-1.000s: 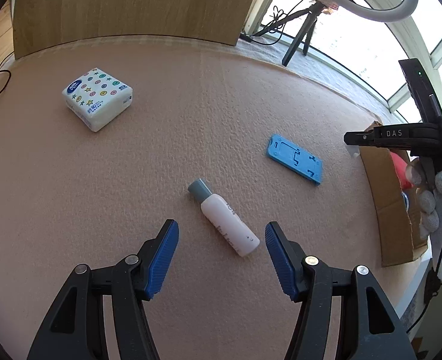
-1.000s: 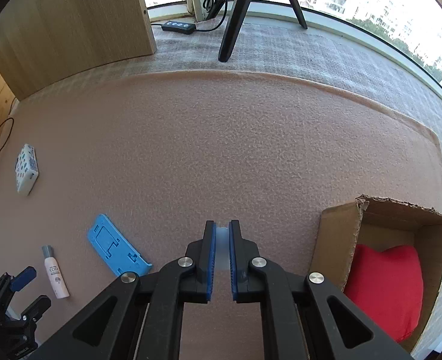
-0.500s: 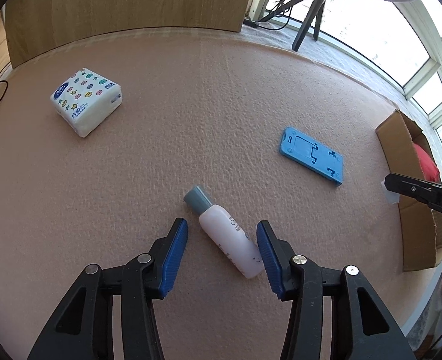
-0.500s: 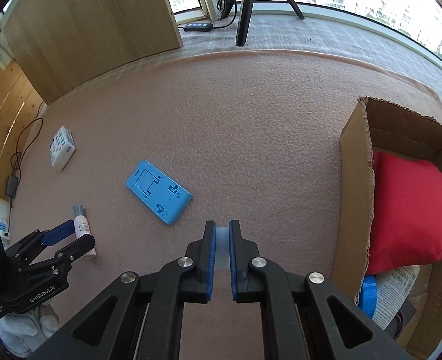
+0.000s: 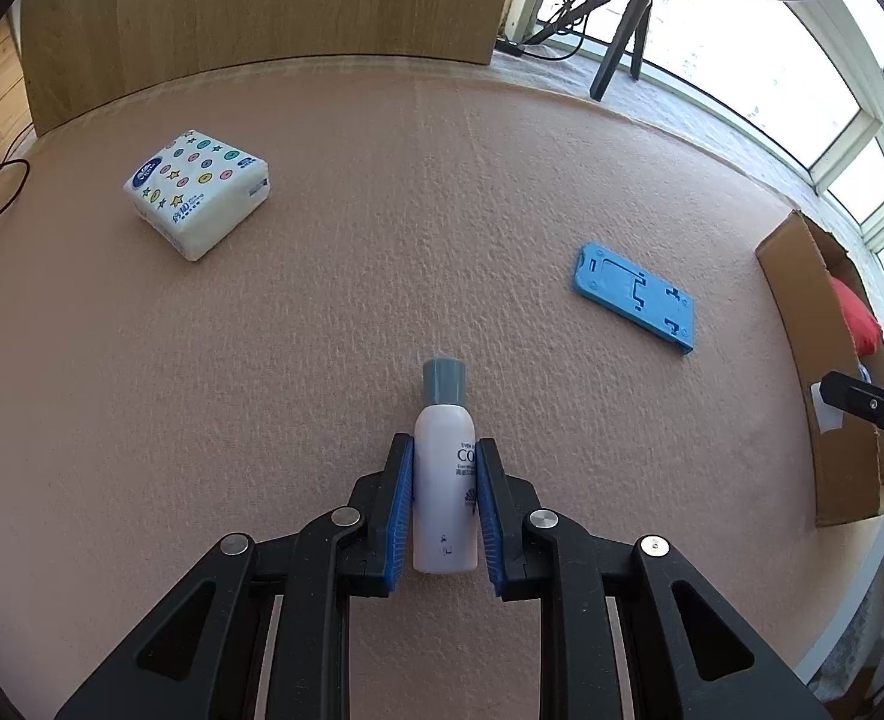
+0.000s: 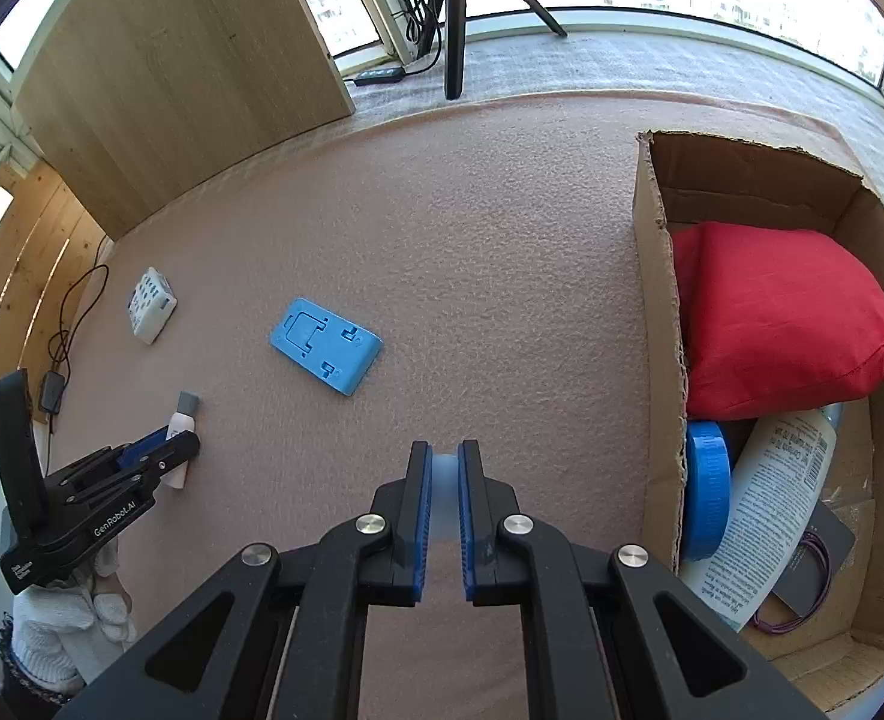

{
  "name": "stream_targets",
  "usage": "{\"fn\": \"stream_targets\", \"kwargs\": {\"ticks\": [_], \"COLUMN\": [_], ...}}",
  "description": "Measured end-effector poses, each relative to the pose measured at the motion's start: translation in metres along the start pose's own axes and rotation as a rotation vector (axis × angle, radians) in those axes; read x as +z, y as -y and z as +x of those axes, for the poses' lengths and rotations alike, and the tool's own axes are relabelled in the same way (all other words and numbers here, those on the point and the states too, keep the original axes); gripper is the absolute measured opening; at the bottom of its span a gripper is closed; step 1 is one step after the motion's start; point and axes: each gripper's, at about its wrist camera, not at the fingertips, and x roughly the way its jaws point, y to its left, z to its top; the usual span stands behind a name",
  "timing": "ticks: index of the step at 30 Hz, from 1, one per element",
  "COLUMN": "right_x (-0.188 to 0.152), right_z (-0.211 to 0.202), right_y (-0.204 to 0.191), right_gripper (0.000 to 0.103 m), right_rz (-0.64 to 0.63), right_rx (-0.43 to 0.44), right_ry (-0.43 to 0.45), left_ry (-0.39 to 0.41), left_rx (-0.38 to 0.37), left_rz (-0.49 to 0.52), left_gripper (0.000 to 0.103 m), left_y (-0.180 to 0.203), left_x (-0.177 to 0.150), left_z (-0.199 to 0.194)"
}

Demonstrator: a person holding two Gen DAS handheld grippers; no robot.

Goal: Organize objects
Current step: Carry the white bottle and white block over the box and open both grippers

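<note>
Left gripper [image 5: 445, 510] jaws just closed on bottle [image 5: 445, 498]; smooth, may slip. Right gripper [image 6: 440, 498] grips pale item [image 6: 444, 471], could miss box [image 6: 658, 312].

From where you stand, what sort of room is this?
Probably a glazed balcony or sunroom at home: curved windows onto city buildings, pink carpet on the floor, and a ring light tripod.

I see a smooth, glossy plastic bottle [image 5: 445, 498] on matt, nubbly pink felt [image 5: 382, 228]. Upper left of the frame lies a shiny film-wrapped tissue pack [image 5: 197, 192]. At right, a raw cardboard box [image 6: 658, 300] holds red cloth [image 6: 784, 318]; pale wood panel [image 5: 262, 6] behind.
</note>
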Motion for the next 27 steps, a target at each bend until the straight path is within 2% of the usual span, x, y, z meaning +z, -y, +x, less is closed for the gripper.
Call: {"fn": "stream_targets", "kwargs": {"ticks": [9, 16, 27], "right_x": [-0.014, -0.027, -0.048], "right_z": [-0.035, -0.068, -0.104], "right_y": [0.021, 0.051, 0.109], "right_gripper": [0.008, 0.008, 0.008], "right_rz": [0.041, 0.091, 0.178], "right_rx": [0.024, 0.027, -0.027], "right_ry": [0.057, 0.107, 0.15], "left_ry": [0.038, 0.066, 0.034], "left_rx": [-0.116, -0.232, -0.38], "left_rz": [0.072, 0.171, 0.353], "left_gripper": [0.022, 0.022, 0.022], "left_y": [0.056, 0.126, 0.25], "left_x": [0.0, 0.009, 0.002], "left_z": [-0.025, -0.044, -0.041]}}
